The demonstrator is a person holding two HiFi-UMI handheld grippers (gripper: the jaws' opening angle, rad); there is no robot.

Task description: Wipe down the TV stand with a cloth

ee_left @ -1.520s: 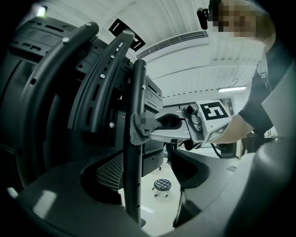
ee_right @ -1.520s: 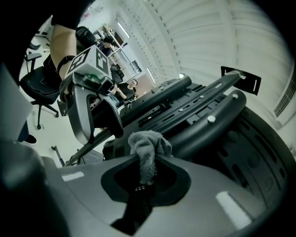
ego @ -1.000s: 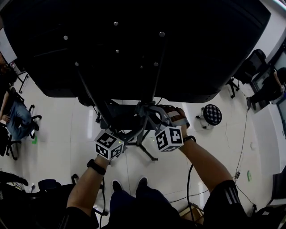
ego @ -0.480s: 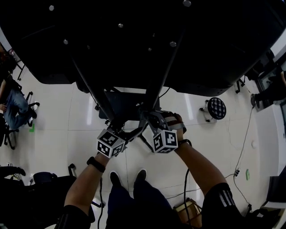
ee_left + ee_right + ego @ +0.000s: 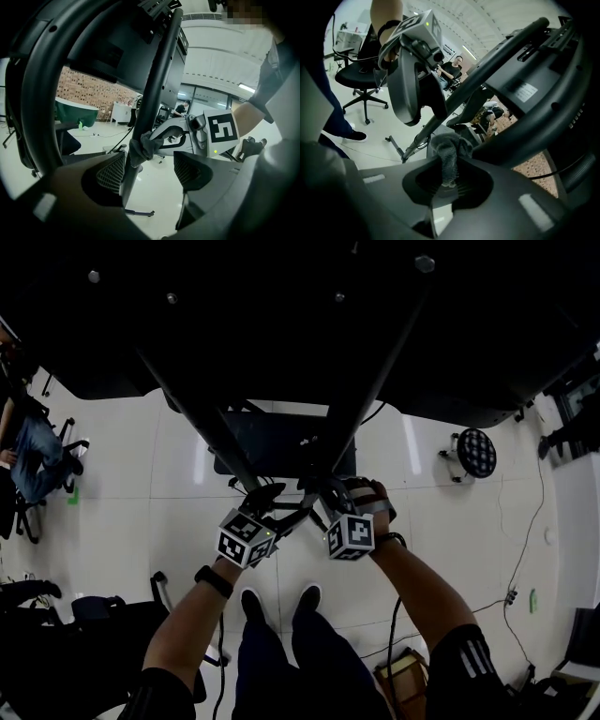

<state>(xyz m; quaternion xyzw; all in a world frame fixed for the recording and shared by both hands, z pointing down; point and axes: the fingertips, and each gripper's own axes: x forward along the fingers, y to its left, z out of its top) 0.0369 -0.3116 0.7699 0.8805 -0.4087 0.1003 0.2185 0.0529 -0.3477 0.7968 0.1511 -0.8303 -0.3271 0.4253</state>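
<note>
The TV stand's black pole (image 5: 157,89) slants up to the back of the big dark TV (image 5: 300,315). A grey cloth (image 5: 447,150) is bunched against this pole, and my right gripper (image 5: 447,180) is shut on it. In the left gripper view the cloth (image 5: 139,149) wraps the pole where the right gripper (image 5: 164,135) holds it. My left gripper (image 5: 150,173) is open, the pole passing between its jaws close to the left pad (image 5: 110,173). In the head view both grippers, left (image 5: 272,501) and right (image 5: 317,491), meet at the stand's struts.
The stand's dark base (image 5: 281,442) lies on the white floor below the grippers. A round stool (image 5: 476,452) stands to the right, and a seated person (image 5: 33,451) is at far left. A black office chair (image 5: 363,79) is behind. Cables trail on the floor.
The head view has shifted so the TV fills more of the top. The left gripper has edged right, closer to the right one; the right stays shut on the cloth at the pole.
</note>
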